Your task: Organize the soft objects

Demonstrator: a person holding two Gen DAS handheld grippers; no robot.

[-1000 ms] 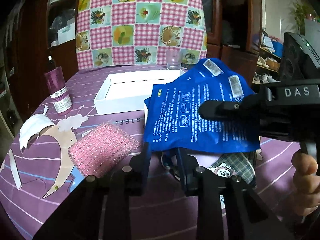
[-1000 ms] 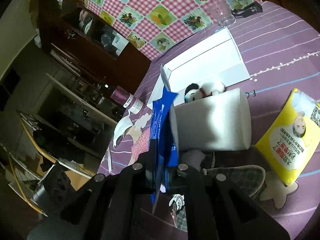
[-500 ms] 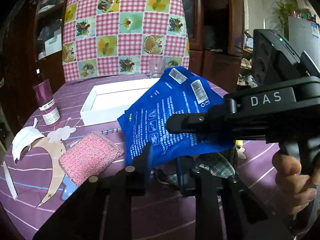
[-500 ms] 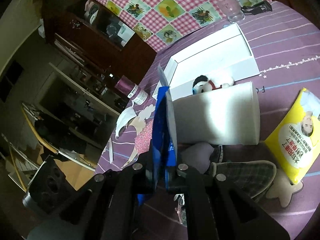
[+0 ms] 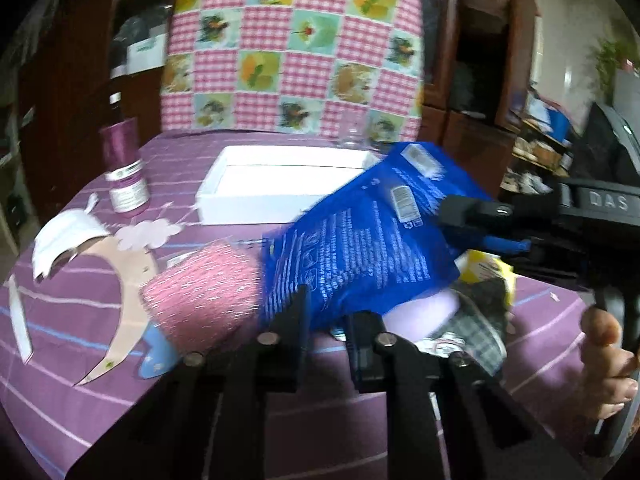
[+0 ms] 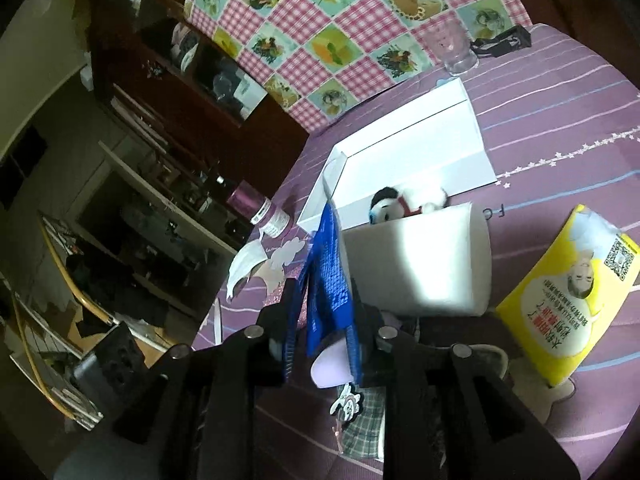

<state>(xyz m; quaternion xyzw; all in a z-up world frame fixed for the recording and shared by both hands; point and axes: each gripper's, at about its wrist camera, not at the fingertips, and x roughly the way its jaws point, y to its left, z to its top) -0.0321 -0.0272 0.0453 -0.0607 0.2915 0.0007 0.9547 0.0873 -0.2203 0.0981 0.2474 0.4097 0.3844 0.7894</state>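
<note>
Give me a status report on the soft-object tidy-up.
Left gripper shut on the blue packets, lower edge. Right gripper opening, packets between its jaws. Pink cloth alongside, white box beyond.

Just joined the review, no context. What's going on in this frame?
A person holds a two-finger gripper in each hand over a purple-clothed table strewn with soft goods. A blue printed plastic pouch stands on edge between the fingers of the right gripper, whose jaws are opening. The left gripper has closed at the pouch's lower edge; whether it pinches the pouch is unclear. A white open box, a pink glittery sponge pad and a yellow tissue pack lie nearby.
</note>
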